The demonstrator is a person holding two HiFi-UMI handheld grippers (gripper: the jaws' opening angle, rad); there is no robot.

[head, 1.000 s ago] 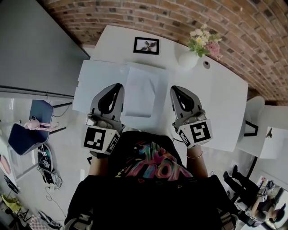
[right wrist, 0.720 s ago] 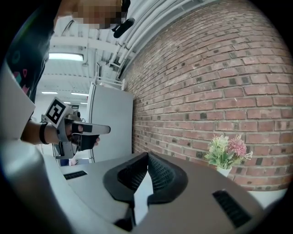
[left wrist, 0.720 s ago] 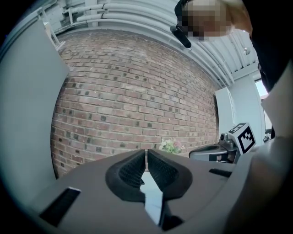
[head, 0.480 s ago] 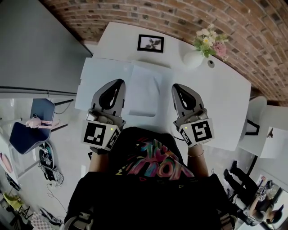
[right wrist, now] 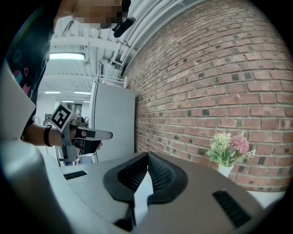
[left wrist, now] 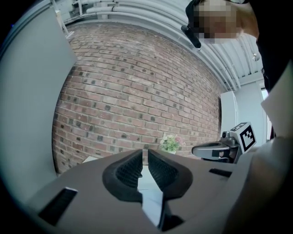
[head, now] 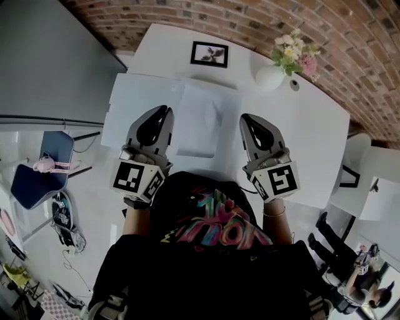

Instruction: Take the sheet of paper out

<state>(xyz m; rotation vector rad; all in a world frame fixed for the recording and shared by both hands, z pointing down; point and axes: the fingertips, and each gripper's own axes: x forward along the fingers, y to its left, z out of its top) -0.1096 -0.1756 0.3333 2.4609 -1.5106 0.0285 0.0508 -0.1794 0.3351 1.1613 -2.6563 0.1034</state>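
head view: a white table (head: 315,134) stands against a brick wall (head: 250,19); the sheet (head: 201,119) lies flat near the middle of the table, long side running away from the person; it lies on a wider white layer (head: 134,100) that reaches further left; whether that layer is a folder or another sheet cannot be told.

left gripper (head: 164,111): over the near left part of the table, pointing away from the person, tip just beside the left edge of the sheet; in the left gripper view the jaws stand almost together, only a thin slit between the ribbed pads (left wrist: 129,168), nothing between them.

right gripper (head: 245,118): over the near right part of the table, roughly parallel to the left one, tip just beside the right edge of the sheet; in the right gripper view the jaw tips meet, nothing clamped.

the sheet lies between the two grippers; neither holds it; contact between the grippers and the table cannot be told.

far edge of the table: a dark picture frame (head: 209,54) lies beyond the sheet; a white vase (head: 270,77) with flowers (head: 292,53) stands to its right, well apart from both grippers; a blue chair (head: 37,181) stands on the floor to the left of the table.
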